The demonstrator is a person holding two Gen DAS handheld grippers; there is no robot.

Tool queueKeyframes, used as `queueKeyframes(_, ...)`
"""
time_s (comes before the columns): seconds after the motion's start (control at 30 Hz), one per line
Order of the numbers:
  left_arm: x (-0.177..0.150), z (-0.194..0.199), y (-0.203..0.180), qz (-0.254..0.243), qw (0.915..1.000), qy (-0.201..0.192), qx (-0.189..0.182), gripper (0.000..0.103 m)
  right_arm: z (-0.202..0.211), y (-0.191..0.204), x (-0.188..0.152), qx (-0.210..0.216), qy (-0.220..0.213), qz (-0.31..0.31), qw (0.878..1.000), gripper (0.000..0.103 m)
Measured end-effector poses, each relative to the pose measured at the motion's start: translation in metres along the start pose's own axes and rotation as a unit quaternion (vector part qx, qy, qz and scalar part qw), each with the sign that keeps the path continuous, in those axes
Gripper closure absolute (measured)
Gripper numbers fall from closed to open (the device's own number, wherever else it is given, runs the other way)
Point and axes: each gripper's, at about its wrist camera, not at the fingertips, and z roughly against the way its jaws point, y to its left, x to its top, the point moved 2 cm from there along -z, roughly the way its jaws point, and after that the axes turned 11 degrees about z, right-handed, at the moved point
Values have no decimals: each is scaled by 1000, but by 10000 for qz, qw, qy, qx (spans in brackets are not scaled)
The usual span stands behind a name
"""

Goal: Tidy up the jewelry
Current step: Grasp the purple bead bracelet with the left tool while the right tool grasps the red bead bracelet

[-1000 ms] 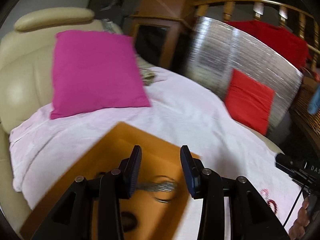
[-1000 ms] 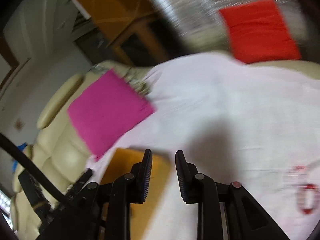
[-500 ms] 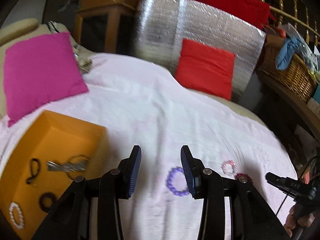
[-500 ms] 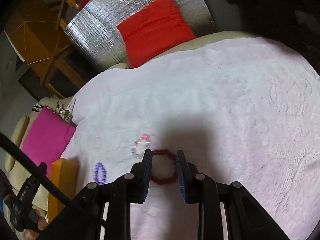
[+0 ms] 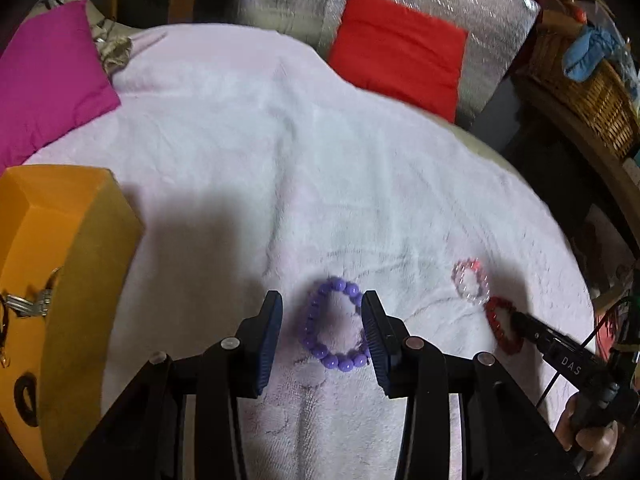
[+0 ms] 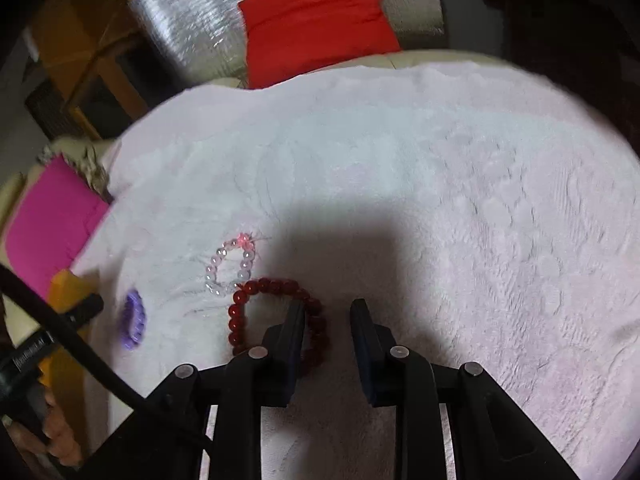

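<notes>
On the pink towel [image 5: 248, 128] lie three bead bracelets, and the purple bracelet [image 5: 335, 330] serves as the landmark. The left gripper [image 5: 322, 336] points down over it with its jaws apart, one finger on each side of the ring; the right finger covers a part of the beads, and I cannot tell if it touches them. Nothing is pressed between the pads. To the right of the purple bracelet lies the clear bracelet [image 5: 471, 282], and just beyond it, touching it, the red bracelet [image 6: 276, 320]. The right gripper [image 6: 327, 344] is over the red one with a narrow gap, and its jaws are closing; its left finger stands over the right side of the ring, and between the pads there is only towel. To the left of the purple bracelet stands the orange box [image 5: 88, 264], which holds a silver piece [image 5: 28, 304] and a dark ring [image 5: 25, 398]. Far behind the purple bracelet are a red cushion [image 5: 398, 48] and, to the left, a magenta cushion [image 5: 48, 76].
</notes>
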Motion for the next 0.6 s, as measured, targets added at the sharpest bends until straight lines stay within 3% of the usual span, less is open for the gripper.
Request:
queueKeyframes(0.1,-6,-10,-2,-128,9997,189,-32,62,0,11,-2,-434,-28,434,9981,92)
queueKeyframes(0.17,-10,-16,-3,-193,9994,277,-67,81,4,9,-3,-390,-69,355,9986,93)
queueKeyframes(0.27,-16,-20,-6,-315,9989,335,-65,94,10,-2,-6,-269,-116,128,9995,93)
queueKeyframes(0.6,-40,27,-26,-807,9960,-23,-392,94,65,-16,-18,191,-583,-436,9972,93)
